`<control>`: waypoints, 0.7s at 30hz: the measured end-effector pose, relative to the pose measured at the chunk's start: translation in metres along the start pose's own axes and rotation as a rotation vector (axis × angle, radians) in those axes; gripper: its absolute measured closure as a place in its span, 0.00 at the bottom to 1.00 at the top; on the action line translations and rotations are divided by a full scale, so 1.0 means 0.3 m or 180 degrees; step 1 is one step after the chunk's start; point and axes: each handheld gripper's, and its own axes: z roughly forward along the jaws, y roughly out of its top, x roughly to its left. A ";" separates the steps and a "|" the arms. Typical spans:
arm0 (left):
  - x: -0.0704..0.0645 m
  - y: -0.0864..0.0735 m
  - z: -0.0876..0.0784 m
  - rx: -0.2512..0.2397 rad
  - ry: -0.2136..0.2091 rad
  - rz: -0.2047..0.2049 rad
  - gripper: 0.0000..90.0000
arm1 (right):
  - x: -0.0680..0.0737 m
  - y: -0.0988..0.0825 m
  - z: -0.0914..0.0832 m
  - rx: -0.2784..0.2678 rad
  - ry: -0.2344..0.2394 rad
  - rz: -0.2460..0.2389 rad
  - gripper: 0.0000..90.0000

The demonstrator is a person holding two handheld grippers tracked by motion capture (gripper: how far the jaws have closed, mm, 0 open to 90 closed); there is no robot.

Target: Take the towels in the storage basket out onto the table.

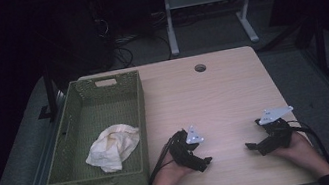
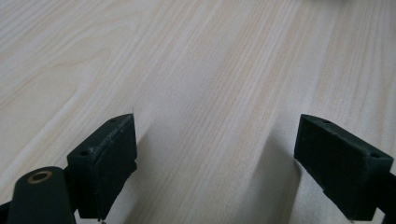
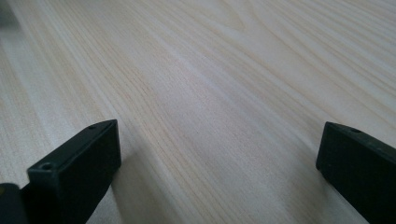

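Both grippers rest near the surface's (image 1: 213, 94) front edge — left gripper (image 1: 205, 162) and right gripper (image 1: 251, 147), fingers wide apart, nothing held. Cloth (image 1: 112, 147) sits crumpled in the green basket (image 1: 143, 121) at the left edge. We'd reach with the left, come over the rim, pinch a raised fold.

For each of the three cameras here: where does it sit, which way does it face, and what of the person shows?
High view: above the person's side, facing forward and down on the table, green basket and white cloth; both hands show, holding the left tool and right tool.
Left gripper view: rides the left tool, looking along open jaws at bare wood.
Right gripper view: rides the right tool, likewise.
Both share the wood-grain tabletop.
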 end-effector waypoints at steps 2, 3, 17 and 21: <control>0.004 0.001 -0.011 -0.0012 -0.0019 -0.0045 0.14 | 0.000 0.000 0.000 0.0000 0.0000 0.0000 0.00; 0.006 0.002 -0.019 -0.0044 -0.0026 -0.0087 0.14 | 0.000 0.000 0.000 -0.0001 0.0000 0.0000 0.00; 0.006 0.007 -0.072 -0.0035 0.0157 -0.0079 0.15 | 0.000 0.000 0.000 0.0000 0.0000 -0.0001 0.00; 0.011 0.007 -0.088 -0.0045 0.0182 -0.0120 0.15 | 0.000 0.000 0.000 -0.0001 0.0000 -0.0001 0.00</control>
